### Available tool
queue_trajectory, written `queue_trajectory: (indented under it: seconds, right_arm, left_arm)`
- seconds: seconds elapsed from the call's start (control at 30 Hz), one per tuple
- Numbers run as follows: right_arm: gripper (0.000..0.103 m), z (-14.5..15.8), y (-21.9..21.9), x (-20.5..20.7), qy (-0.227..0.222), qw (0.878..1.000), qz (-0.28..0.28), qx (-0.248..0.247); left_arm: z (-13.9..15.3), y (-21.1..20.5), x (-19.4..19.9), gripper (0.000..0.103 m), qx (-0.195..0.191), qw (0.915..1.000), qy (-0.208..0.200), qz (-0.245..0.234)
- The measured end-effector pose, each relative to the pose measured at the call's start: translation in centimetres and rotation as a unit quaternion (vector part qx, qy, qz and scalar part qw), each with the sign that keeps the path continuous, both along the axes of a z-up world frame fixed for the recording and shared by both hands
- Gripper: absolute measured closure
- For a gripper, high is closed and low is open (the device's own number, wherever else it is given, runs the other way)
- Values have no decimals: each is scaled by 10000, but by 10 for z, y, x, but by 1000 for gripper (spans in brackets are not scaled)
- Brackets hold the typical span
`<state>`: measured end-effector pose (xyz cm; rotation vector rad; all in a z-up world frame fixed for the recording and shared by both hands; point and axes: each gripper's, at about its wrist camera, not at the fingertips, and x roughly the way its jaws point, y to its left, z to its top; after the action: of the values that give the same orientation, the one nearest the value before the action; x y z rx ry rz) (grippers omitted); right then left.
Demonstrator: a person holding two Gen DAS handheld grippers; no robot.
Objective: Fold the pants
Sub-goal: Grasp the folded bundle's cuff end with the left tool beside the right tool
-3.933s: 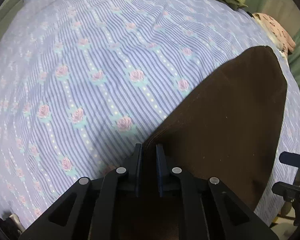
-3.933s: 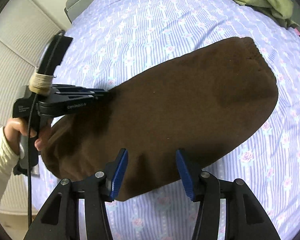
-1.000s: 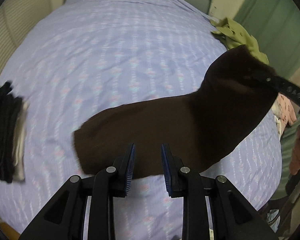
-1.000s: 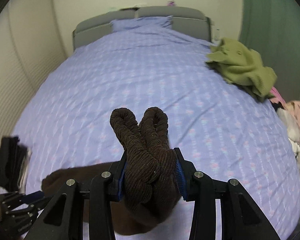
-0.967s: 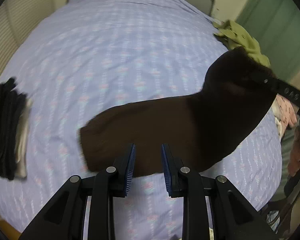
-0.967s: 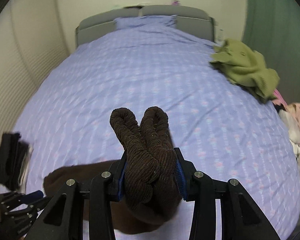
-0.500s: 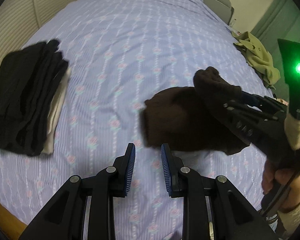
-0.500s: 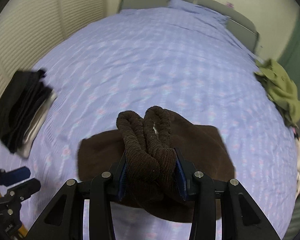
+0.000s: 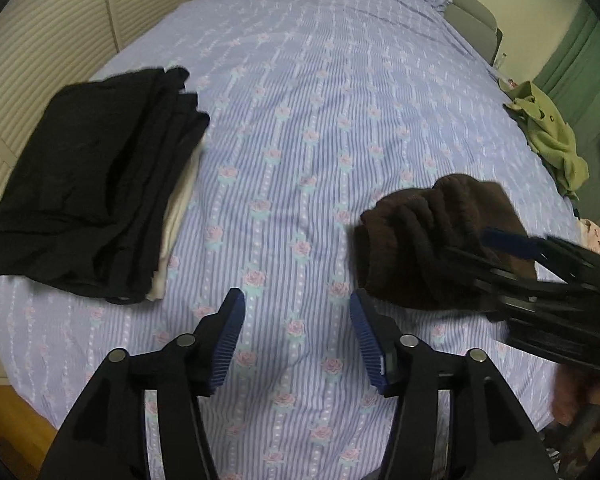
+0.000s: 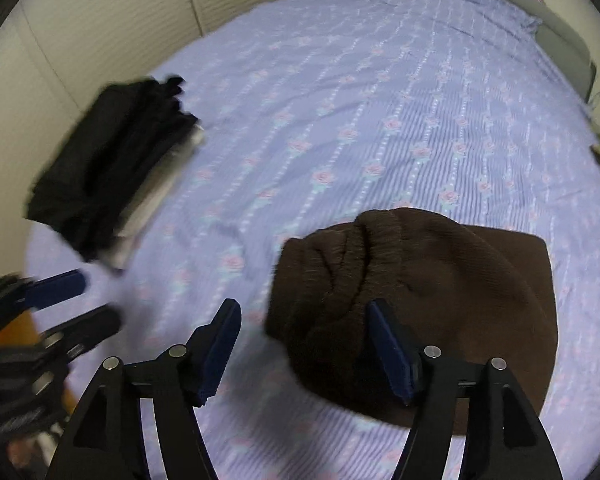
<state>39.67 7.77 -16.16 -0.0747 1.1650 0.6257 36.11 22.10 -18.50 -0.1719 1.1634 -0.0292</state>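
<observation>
The brown corduroy pants [image 10: 428, 280] lie folded in a thick bundle on the bed. My right gripper [image 10: 306, 344] hovers over their near left edge. Its jaws are opening: the right pad is above the cloth, the left one beside it, and neither presses on it. In the left wrist view the pants [image 9: 420, 240] sit at the right with the right gripper [image 9: 472, 246] reaching in over them. My left gripper [image 9: 296, 332] is over bare sheet to the left of the pants, its jaws opening with nothing between them. It also shows blurred as the left gripper [image 10: 96, 300] in the right wrist view.
A stack of folded black and white clothes [image 9: 92, 200] lies at the bed's left edge. A green garment [image 9: 552, 140] is crumpled at the far right. The striped floral sheet [image 9: 320, 100] covers the bed. Wooden floor [image 9: 4, 412] shows at the near left.
The right gripper, earlier shut on the bunched pants, has let go and the pants lie folded on the bed. The left gripper's jaws have widened. Both views swung left toward the black stack.
</observation>
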Motion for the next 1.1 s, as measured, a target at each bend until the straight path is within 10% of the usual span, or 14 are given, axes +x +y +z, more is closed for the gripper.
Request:
queue_trajectory:
  seconds: [0.1, 0.23, 0.63, 0.87, 1.1]
  right_arm:
    - [35, 34, -31, -13, 201, 9971, 110, 729]
    - [31, 53, -86, -20, -350, 9969, -518, 485]
    - [31, -12, -218, 29, 215, 9763, -2153, 66]
    - [31, -28, -232, 42, 392, 9757, -2151, 143]
    - [31, -29, -225, 35, 454, 9825, -1789, 264]
  left_arm:
    - [14, -10, 3, 43, 5, 9998, -175, -112]
    - [30, -43, 10, 39, -240, 9978, -444, -428]
    - [-22, -148, 93, 35, -765, 9945, 268, -657]
    - [-40, -166, 99, 68, -125, 9976, 618, -299]
    - [1, -143, 59, 78, -679, 9975, -107, -128]
